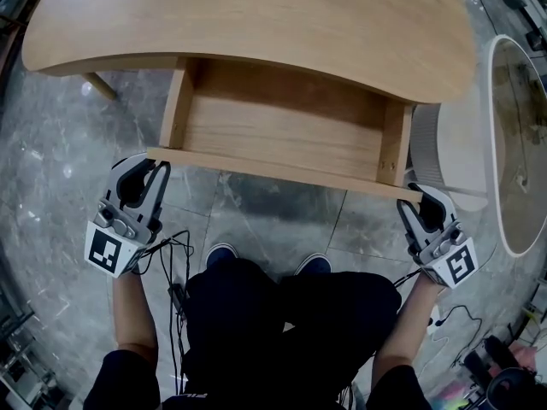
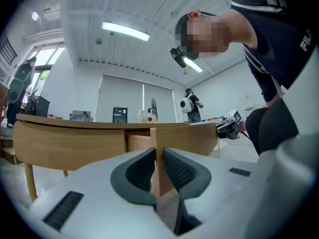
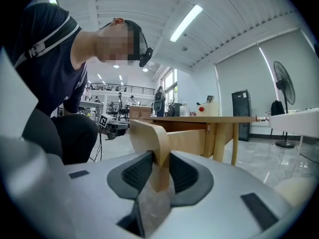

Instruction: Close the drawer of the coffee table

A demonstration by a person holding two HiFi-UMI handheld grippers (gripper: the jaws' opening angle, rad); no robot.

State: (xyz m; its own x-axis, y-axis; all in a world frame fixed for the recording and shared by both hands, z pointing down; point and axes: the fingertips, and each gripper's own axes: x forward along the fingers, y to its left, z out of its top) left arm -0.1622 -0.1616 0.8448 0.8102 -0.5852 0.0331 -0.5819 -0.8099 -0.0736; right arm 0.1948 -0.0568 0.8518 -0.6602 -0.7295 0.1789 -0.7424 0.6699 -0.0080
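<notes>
The left gripper [image 1: 157, 167] and right gripper [image 1: 409, 198] each pinch one end of the open drawer front panel [image 1: 282, 174], apparently for an even push toward the far side.

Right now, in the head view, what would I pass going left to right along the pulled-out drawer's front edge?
left gripper → drawer front → right gripper → white round table

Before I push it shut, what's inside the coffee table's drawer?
Only bare wooden bottom shows in the drawer; nothing lies in the open part. Its rear is covered by the table top, so unseen.
</notes>
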